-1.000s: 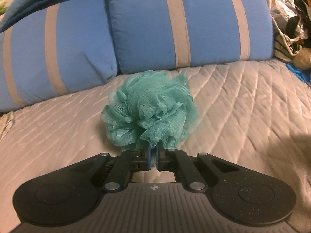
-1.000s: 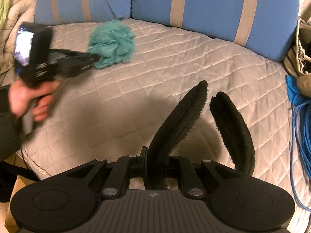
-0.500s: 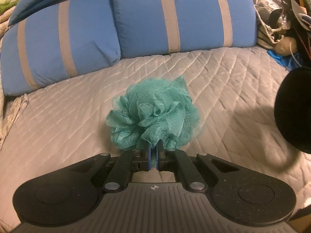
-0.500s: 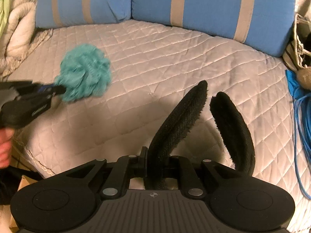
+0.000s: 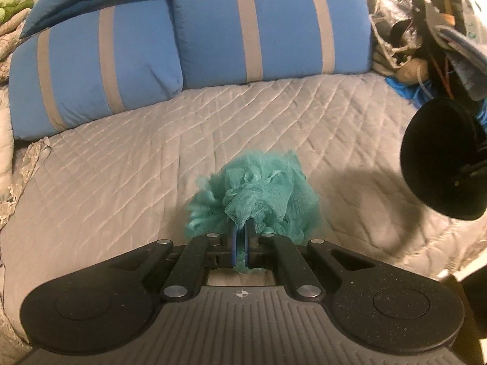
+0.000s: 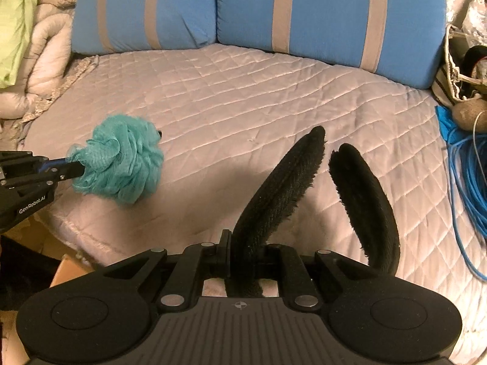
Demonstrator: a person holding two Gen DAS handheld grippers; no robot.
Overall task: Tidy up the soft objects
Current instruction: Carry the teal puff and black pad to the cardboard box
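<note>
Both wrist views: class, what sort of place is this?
Probably a bedroom: a quilted bedspread covers a bed, two blue striped pillows lean along its far edge, and rumpled bedding is piled beside them.

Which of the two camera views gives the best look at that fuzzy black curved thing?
The right wrist view: the fuzzy black curved thing fills the centre, clamped in the right tool, both ends visible. The left wrist view shows it only as a dark rounded shape at the right edge.

Two pillows side by side at the bed's far edge. Mesh pouf left, above the near edge — fuzzy curved band right of it. Cable coil far right, off the bed.
</note>
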